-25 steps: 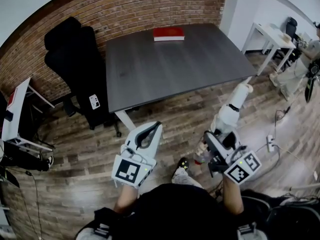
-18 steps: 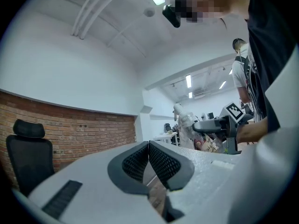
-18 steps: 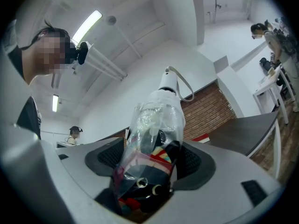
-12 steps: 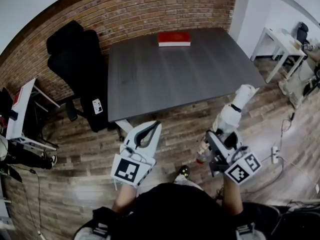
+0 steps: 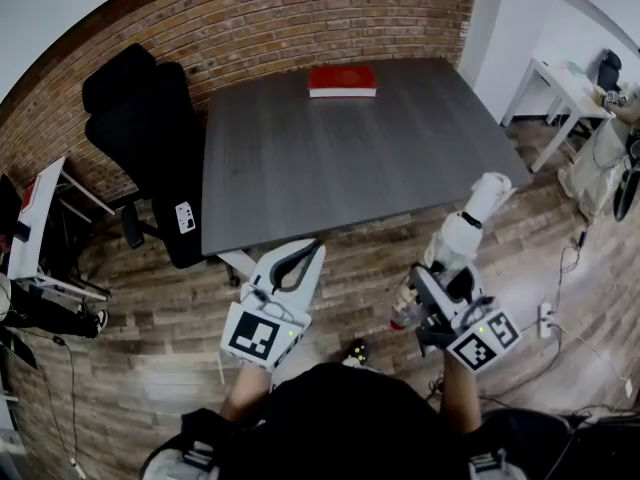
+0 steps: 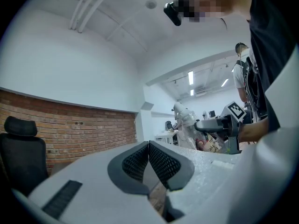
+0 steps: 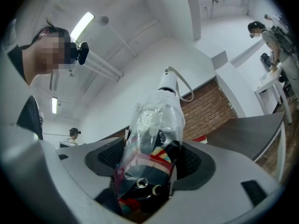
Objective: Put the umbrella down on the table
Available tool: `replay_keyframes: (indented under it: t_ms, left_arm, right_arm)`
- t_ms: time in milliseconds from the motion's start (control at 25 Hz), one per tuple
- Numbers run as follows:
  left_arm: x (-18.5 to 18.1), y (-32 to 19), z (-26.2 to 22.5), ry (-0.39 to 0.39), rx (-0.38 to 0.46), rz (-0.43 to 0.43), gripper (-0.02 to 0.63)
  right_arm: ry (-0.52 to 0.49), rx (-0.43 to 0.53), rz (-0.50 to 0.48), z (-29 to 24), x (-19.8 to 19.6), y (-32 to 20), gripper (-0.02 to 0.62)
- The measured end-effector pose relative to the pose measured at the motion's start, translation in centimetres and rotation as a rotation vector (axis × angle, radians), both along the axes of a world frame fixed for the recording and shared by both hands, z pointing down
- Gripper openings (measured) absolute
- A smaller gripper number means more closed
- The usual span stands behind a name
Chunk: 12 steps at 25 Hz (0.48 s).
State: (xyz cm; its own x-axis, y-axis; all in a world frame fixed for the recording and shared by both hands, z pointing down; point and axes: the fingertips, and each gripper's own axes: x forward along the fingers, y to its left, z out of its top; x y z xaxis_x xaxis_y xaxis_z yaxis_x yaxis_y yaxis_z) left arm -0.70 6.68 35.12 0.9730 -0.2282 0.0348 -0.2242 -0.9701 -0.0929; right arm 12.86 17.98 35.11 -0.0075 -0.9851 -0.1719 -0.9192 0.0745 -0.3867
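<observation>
- The right gripper [image 5: 440, 286] is clenched on the umbrella [image 5: 462, 230], its 2 jaws pressing the folded canopy from either side.
- In the right gripper view, the right gripper [image 7: 150, 166] has the umbrella [image 7: 154, 134] filling the gap between its dark ribbed pads. The canopy is dark with coloured patches and wrapped in a clear plastic sleeve.
- The umbrella's white end [image 7: 167, 83], with a thin loop on it, points away from the jaws.
- In the head view the umbrella hangs over the wooden floor [image 5: 150, 308], off the table [image 5: 340, 158]. Its white end lies close to the table's near right corner, and its other end sticks out behind the jaws towards the person.
- The left gripper [image 5: 300, 258] holds nothing. In the left gripper view, the left gripper [image 6: 148, 147] has its 2 pads meeting at the tips with nothing between them.
- The left gripper hovers over the floor just short of the table's near edge, well apart from the right one.
- The table is dark grey, with 1 red book [image 5: 342, 80] lying near its far edge, by the brick wall [image 5: 300, 8].
- A black office chair [image 5: 140, 118] stands at the table's left side.
- A white desk [image 5: 560, 73] stands further off to the right.
</observation>
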Motion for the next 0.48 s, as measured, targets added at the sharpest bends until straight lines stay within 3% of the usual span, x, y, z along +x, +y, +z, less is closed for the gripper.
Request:
replay_keyframes:
  t_ms: [480]
  left_arm:
    - [3.5, -0.9, 0.4, -0.011, 0.023, -0.031, 0.003]
  right_arm:
    - [-0.024, 0.006, -0.018, 1.1, 4.3, -1.2, 0.324]
